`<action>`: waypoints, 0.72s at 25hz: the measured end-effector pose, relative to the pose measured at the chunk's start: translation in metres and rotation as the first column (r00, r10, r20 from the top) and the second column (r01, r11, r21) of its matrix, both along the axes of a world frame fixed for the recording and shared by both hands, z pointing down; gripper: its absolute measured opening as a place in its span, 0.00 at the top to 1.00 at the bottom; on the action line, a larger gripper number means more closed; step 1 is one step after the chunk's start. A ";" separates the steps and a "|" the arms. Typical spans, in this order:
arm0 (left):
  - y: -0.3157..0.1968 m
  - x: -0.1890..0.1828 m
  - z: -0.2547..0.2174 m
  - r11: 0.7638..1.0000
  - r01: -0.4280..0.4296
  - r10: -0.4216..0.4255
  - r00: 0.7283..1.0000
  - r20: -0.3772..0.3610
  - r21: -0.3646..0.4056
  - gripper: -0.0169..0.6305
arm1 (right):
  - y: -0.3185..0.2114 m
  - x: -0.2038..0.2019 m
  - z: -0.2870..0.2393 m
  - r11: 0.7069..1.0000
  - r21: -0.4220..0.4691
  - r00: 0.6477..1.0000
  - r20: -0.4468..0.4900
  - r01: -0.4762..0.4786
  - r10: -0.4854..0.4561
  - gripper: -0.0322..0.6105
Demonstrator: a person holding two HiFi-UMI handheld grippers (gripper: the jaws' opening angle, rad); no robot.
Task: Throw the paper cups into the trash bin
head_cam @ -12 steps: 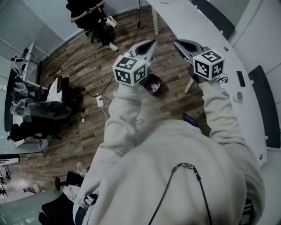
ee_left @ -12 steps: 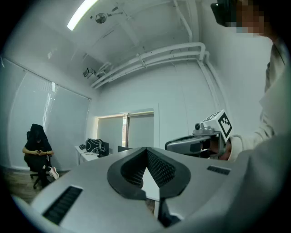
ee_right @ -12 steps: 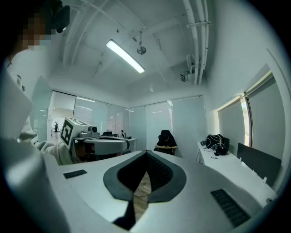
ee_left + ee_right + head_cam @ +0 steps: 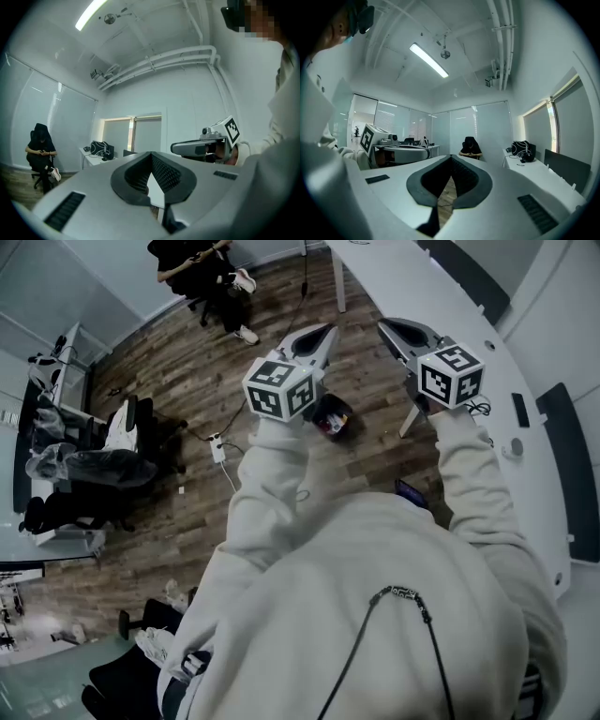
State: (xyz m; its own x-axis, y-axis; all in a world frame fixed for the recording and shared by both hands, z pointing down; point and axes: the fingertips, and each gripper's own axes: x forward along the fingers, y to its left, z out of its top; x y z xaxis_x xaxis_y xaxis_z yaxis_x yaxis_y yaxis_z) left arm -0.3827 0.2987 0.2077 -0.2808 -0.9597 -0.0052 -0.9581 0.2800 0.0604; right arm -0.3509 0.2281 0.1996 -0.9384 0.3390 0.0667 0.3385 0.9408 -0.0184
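A small dark trash bin [image 4: 332, 416] stands on the wooden floor, with a few light scraps in it that I cannot identify. No paper cup shows in any view. My left gripper [image 4: 328, 332] is held up in the air, above and just left of the bin, jaws shut with nothing between them [image 4: 151, 155]. My right gripper [image 4: 384, 327] is raised beside it to the right, also shut and empty [image 4: 451, 158]. Each gripper appears in the other's view: the right gripper [image 4: 206, 147] and the left gripper [image 4: 380, 139].
A long white curved desk [image 4: 441, 296] runs along the right. A person in black sits on a chair [image 4: 202, 268] at the far end of the room. Office chairs [image 4: 122, 437] stand at the left, and a power strip [image 4: 217, 451] with cables lies on the floor.
Both grippers stay raised and shut. The whole view has shifted only slightly.
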 end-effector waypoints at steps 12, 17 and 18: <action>0.005 0.000 0.013 1.000 -0.021 0.021 1.000 -0.010 -0.002 0.98 | -0.001 -0.009 0.012 0.998 -0.064 1.000 -0.002 0.002 -0.002 0.92; 0.015 -0.004 0.040 0.998 -0.026 0.025 0.999 -0.030 -0.056 0.98 | -0.002 0.002 0.049 0.999 0.025 0.996 -0.081 -0.044 0.046 0.92; 0.008 -0.005 0.044 0.998 -0.037 0.035 0.999 -0.035 -0.056 0.98 | -0.015 0.010 0.055 0.997 0.023 0.993 -0.094 -0.074 0.075 0.92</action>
